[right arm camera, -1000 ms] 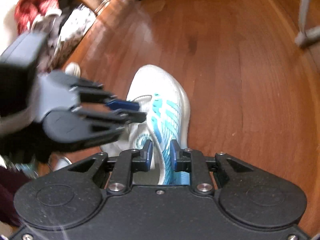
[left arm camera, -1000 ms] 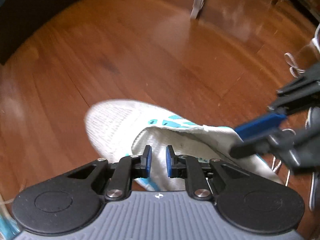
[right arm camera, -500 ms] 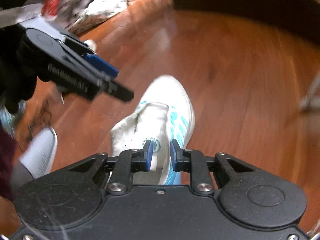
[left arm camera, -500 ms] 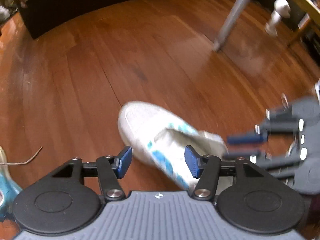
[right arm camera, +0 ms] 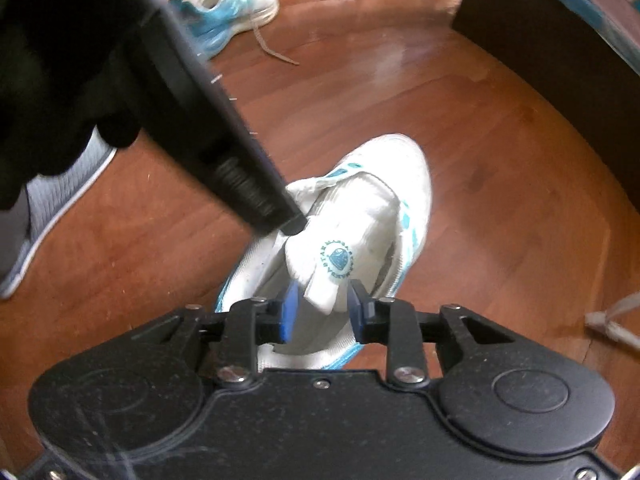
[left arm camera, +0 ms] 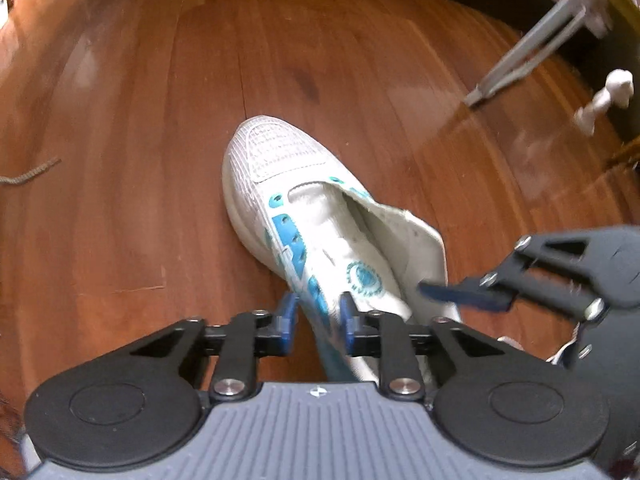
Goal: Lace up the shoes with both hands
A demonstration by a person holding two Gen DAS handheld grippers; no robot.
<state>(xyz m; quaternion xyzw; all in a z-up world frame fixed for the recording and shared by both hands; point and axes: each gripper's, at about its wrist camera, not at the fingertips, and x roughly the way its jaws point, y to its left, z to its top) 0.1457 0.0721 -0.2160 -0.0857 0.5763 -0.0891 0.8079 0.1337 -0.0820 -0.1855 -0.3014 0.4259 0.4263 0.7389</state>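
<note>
The left gripper (left arm camera: 316, 322) is seen with its blue pads parted to a moderate gap, and the near side wall of the white and teal shoe (left arm camera: 320, 216) runs up between them; whether the pads actually pinch that wall cannot be told, as a sliver of space shows on either side. Just ahead of these fingers the shoe's tongue (left arm camera: 360, 264) with its round teal emblem is spread flat, and beyond it the mesh toe is pointed away across the wooden floor (left arm camera: 120, 160). Off to the right of the left fingers, the right gripper (left arm camera: 460, 294) is met coming in sideways, one blue pad tip (left arm camera: 440, 292) lying at the far collar of the shoe. In the right wrist view, the right gripper (right arm camera: 322, 312) is likewise held part-open, and the end of the tongue (right arm camera: 336, 264) is framed between its pads without clear contact on either one. Ahead and to the left of these fingers, the dark tip of the left gripper (right arm camera: 292, 226) is pressed at the edge of the shoe opening beside the tongue, its body blurred. No lace is seen threaded in the eyelets. Further out to the left a grey shoe (right arm camera: 56, 196) is visible, and far beyond a second teal shoe (right arm camera: 228, 12) with a loose lace (right arm camera: 272, 48) is lying on the floor.
</note>
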